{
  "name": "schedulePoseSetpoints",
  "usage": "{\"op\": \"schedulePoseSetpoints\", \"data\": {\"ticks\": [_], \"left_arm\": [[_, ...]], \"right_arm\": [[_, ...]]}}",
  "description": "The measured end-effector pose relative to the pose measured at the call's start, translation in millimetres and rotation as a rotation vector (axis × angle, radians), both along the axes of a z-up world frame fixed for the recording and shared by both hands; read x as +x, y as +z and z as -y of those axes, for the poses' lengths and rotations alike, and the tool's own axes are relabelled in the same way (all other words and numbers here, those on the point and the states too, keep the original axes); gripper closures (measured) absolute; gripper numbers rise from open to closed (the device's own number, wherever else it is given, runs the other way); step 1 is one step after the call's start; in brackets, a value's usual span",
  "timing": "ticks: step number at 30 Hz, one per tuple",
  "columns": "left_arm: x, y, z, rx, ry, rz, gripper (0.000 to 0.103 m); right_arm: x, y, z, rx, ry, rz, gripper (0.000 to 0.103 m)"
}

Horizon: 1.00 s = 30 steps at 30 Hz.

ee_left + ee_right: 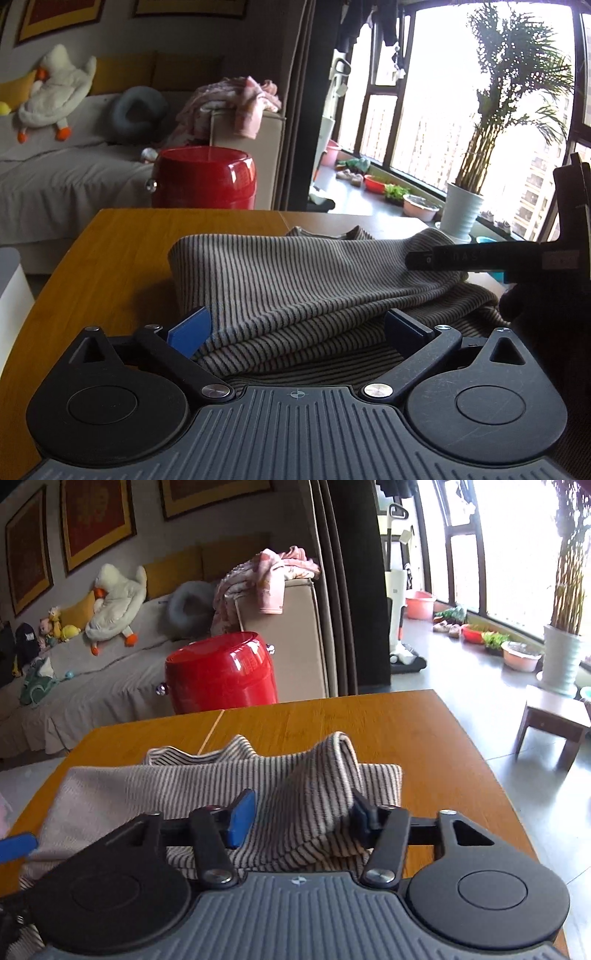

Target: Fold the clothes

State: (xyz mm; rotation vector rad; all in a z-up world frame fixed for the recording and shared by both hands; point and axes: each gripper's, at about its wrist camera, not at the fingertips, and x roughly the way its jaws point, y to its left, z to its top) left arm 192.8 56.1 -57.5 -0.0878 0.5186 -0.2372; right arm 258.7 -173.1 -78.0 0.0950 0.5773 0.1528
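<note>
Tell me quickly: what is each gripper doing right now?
Left gripper: open, striped garment between its fingers.
Right gripper: open, a raised fold between its fingers.

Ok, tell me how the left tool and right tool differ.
The left tool has its jaws spread wide over low folds of the striped garment; the right tool is narrower, around a raised bunch. Both have blue pads and sit over the wooden table.

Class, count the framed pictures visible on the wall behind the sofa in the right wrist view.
3: left, middle, and right, each partly cropped; more may hang out of view.
</note>
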Motion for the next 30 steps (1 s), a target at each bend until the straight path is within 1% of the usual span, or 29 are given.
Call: {"op": "schedulePoseSetpoints", "data": {"ticks": [1,2,3,7,9,10,13,14,15,16,18,19,20,21,22,23,24,25,27,28,29,30], "left_arm": [[0,0,-1,-0.004,0.001,-0.001,0.0],[1,0,-2,-0.008,0.002,-0.003,0.0],[1,-1,-2,-0.012,0.003,-0.004,0.0],[1,-1,-3,-0.018,0.007,-0.008,0.0],[2,-1,-4,-0.02,0.01,-0.01,0.0],[3,-2,-5,-0.022,0.011,-0.012,0.0],[5,-2,-6,-0.027,0.019,-0.02,0.0],[5,-2,-6,-0.029,0.021,-0.022,0.0],[5,-3,-7,-0.03,0.023,-0.023,0.0],[5,-3,-7,-0.031,0.025,-0.025,0.0],[6,-3,-8,-0.032,0.028,-0.028,0.0],[7,-3,-8,-0.034,0.029,-0.03,0.0],[7,-4,-9,-0.036,0.029,-0.033,0.0],[7,-4,-10,-0.038,0.029,-0.035,0.0],[8,-5,-10,-0.041,0.029,-0.04,0.0],[8,-5,-11,-0.044,0.029,-0.041,0.0],[9,-5,-11,-0.048,0.029,-0.042,0.0],[7,-5,-10,-0.047,0.03,-0.041,0.0],[7,-5,-11,-0.046,0.03,-0.043,0.0],[8,-5,-11,-0.046,0.03,-0.043,0.0],[8,-5,-11,-0.047,0.03,-0.044,0.0],[8,-5,-11,-0.047,0.03,-0.045,0.0]], "right_arm": [[0,3,1,0.011,0.011,-0.001,0.085],[0,10,5,0.042,0.022,-0.007,0.085],[-2,17,7,0.053,0.029,0.007,0.085],[-15,54,16,0.086,0.066,0.08,0.086],[-22,63,20,0.1,0.075,0.089,0.086],[-24,63,23,0.095,0.072,0.083,0.086],[-21,41,28,0.055,0.046,0.014,0.085],[-16,28,29,0.048,0.039,-0.034,0.083],[-14,15,32,0.048,0.027,-0.052,0.083],[-12,3,35,0.048,0.014,-0.063,0.082],[-14,1,36,0.019,0.031,-0.04,0.081],[-15,4,35,0.015,0.026,-0.039,0.078],[-17,8,35,0.003,0.02,-0.027,0.07],[-19,12,35,-0.01,0.013,-0.013,0.066],[-22,17,35,-0.023,0.007,0.001,0.063],[-24,21,35,-0.036,0.0,0.016,0.063],[-27,26,36,-0.028,-0.001,0.035,0.063],[-31,31,37,-0.005,0.002,0.052,0.061],[-38,34,39,0.071,0.031,0.069,0.055],[-41,34,40,0.112,0.051,0.071,0.051],[-41,31,39,0.143,0.076,0.06,0.047],[-40,22,37,0.15,0.082,0.038,0.045]]}}
